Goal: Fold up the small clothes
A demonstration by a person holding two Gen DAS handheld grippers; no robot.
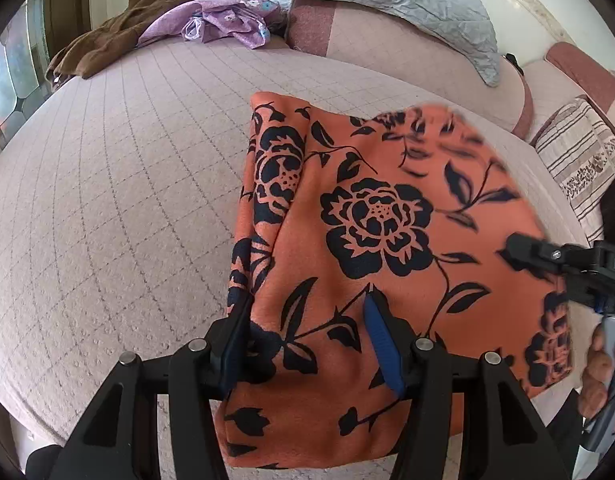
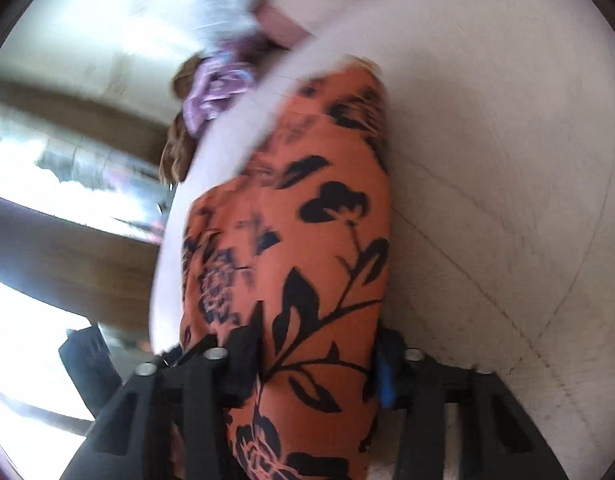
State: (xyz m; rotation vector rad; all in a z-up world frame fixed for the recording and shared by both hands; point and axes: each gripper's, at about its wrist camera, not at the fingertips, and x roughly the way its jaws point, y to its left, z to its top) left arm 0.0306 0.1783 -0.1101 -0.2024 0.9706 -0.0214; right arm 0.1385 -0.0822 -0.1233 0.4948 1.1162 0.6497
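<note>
Left wrist view: left tongs [image 1: 307, 320] and right tongs [image 1: 519, 256] both clench the near edge of the orange flowered cloth [image 1: 371, 216], which stretches away across the bed [image 1: 107, 168].

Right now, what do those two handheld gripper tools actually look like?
Both are matte black plastic frames with angular cut-outs and round silver pins. The left gripper has two flat fingers, one with a ribbed blue pad. The right gripper looks alike, with a blue pad too.
</note>
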